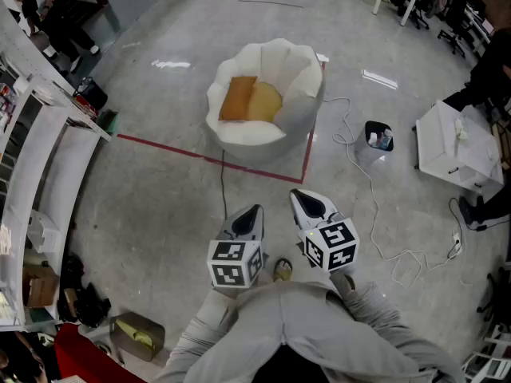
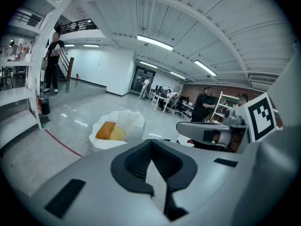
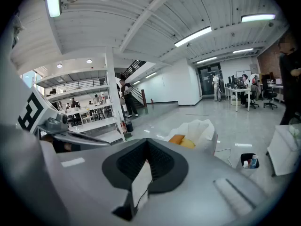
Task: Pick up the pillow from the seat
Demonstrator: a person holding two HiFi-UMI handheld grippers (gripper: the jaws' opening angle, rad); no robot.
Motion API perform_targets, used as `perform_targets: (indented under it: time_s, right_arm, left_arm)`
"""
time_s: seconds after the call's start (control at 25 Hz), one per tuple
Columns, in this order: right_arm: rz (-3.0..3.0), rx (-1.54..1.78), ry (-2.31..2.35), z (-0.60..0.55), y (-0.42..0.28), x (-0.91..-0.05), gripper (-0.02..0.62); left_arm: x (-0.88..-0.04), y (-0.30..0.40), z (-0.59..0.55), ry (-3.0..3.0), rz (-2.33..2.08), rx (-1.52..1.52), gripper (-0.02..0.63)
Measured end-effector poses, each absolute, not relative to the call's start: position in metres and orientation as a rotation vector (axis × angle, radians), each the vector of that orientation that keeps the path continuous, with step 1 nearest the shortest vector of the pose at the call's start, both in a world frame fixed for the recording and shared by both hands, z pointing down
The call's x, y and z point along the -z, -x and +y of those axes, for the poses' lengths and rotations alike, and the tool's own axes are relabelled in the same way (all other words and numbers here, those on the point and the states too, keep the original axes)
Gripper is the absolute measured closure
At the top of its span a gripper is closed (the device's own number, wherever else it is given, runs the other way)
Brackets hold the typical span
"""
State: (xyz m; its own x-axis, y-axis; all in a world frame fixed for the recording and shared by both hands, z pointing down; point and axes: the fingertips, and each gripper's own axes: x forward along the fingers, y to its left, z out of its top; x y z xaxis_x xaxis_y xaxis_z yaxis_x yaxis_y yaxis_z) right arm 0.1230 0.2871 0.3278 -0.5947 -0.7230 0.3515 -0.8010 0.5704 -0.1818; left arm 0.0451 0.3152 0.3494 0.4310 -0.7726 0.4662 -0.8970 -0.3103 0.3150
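Observation:
A white shell-shaped seat (image 1: 297, 94) stands on the grey floor ahead. On it lie an orange pillow (image 1: 237, 98) and, touching its right side, a yellow pillow (image 1: 266, 102). Both gripper views show them far off: the orange pillow (image 2: 106, 129) (image 3: 177, 139) and the seat (image 2: 129, 121) (image 3: 201, 128). My left gripper (image 1: 249, 216) and right gripper (image 1: 308, 204) are held side by side close to my body, well short of the seat. Each has its jaws together with nothing between them, as the left gripper (image 2: 151, 160) and right gripper (image 3: 144, 169) show in their own views.
Red tape (image 1: 169, 147) marks the floor around the seat. A white cable (image 1: 363, 166) runs along the right, past a black bin (image 1: 379, 136) and a white box (image 1: 451, 144). White shelving (image 1: 44, 162) lines the left. People stand far off at desks and stairs.

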Motion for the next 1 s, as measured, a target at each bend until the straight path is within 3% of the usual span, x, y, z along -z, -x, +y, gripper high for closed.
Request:
perform_targets:
  time_s: [1.0]
  right_arm:
    - [-2.665,-0.464,-1.120,0.331,-0.139,-0.322,0.597]
  left_arm:
    - [-0.335,-0.042,0.336,-2.087,-1.581,-0.224,0.603]
